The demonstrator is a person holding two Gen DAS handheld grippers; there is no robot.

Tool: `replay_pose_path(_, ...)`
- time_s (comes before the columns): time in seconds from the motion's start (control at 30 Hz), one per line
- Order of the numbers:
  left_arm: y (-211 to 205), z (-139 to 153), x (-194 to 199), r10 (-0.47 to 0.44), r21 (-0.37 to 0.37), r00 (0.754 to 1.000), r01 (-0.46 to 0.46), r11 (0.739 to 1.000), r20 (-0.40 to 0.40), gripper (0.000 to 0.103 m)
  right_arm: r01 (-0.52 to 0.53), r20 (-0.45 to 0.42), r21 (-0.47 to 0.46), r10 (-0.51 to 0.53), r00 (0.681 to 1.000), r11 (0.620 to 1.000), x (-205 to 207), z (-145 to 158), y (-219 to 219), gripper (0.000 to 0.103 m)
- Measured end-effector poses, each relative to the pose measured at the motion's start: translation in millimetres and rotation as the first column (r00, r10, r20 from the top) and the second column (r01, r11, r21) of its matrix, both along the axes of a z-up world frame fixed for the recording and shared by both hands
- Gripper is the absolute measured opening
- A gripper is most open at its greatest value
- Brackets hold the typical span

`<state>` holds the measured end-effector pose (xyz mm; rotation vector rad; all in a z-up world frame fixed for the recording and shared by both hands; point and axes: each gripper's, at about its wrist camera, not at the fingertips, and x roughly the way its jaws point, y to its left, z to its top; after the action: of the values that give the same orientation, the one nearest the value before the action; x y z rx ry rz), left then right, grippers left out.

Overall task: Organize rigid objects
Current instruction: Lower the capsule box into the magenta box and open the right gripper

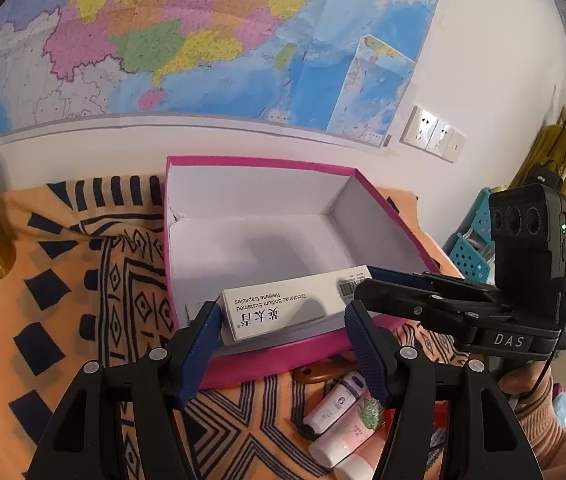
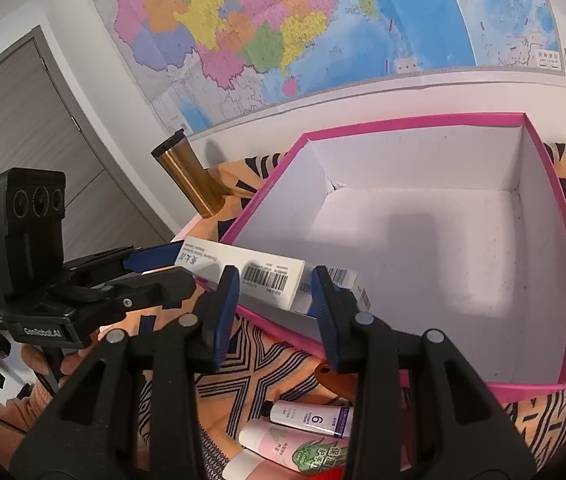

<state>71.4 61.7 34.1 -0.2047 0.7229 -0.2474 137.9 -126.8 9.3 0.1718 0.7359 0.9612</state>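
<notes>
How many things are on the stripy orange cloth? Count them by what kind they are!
Open pink cardboard boxes with white insides: 1
White medicine cartons with barcodes: 1, in the gripper, not on the cloth
Squeeze tubes: 3 (white with purple band, pink-and-white, and pale one)
Gold metal flasks with black lids: 1
Brown wooden pieces: 1
Total: 7

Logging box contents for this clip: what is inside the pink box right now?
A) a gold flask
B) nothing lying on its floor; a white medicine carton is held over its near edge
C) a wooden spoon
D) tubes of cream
B: the pink box shows only a bare white floor, and the white medicine carton sits at its near rim.
</notes>
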Motion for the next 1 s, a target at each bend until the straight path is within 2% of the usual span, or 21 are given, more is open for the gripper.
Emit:
replay_pose_path(0.57, 4, -9, 8, 0.041, 0.020, 0.998, -0.041, 0.999, -0.040, 0.065, -0.010, -0.056, -0.021, 0.009, 0.998, 1.000, 11, -13, 11, 0.041)
replay_pose_path(1.0, 3, -9, 5, 0.087, 0.065, 0.996, -0.086, 0.994, -0.014, 0.065, -0.010, -0.066, -0.010, 0.009, 0.998, 1.000, 13, -15, 15, 0.041)
